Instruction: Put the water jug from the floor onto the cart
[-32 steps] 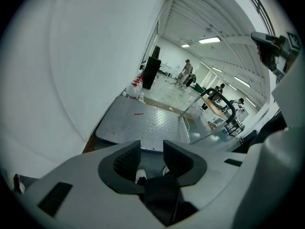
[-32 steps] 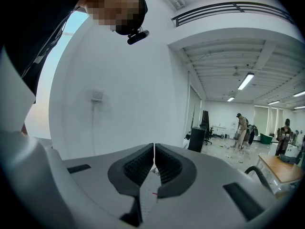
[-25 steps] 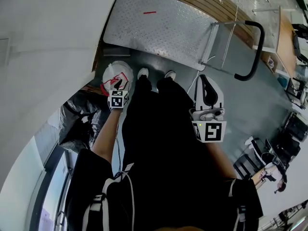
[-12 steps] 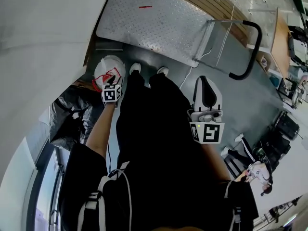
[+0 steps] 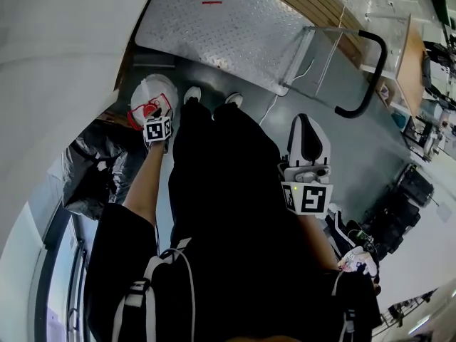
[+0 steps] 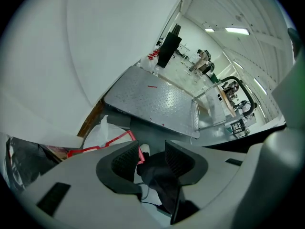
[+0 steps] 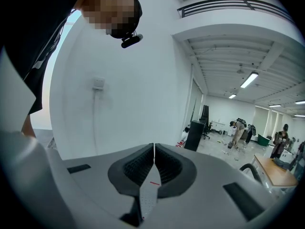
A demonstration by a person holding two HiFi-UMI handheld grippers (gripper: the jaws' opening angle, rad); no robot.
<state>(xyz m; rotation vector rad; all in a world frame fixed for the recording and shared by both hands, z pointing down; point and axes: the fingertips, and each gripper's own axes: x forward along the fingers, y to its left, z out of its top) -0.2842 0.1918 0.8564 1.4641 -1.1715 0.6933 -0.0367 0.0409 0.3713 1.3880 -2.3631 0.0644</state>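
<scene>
Lowering toward jug (image 5: 152,91), left gripper (image 6: 151,157) widened jaws, nothing gripped yet; right gripper (image 7: 154,163) sat closed, empty. Handle grasp looked next.

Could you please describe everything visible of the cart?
The cart is a flat platform trolley with a grey studded metal deck bearing one small red mark. At its right end in the head view, a thin metal frame carries a black curved push handle. It stands on the grey floor beside the white wall, ahead of the person's shoes.
</scene>
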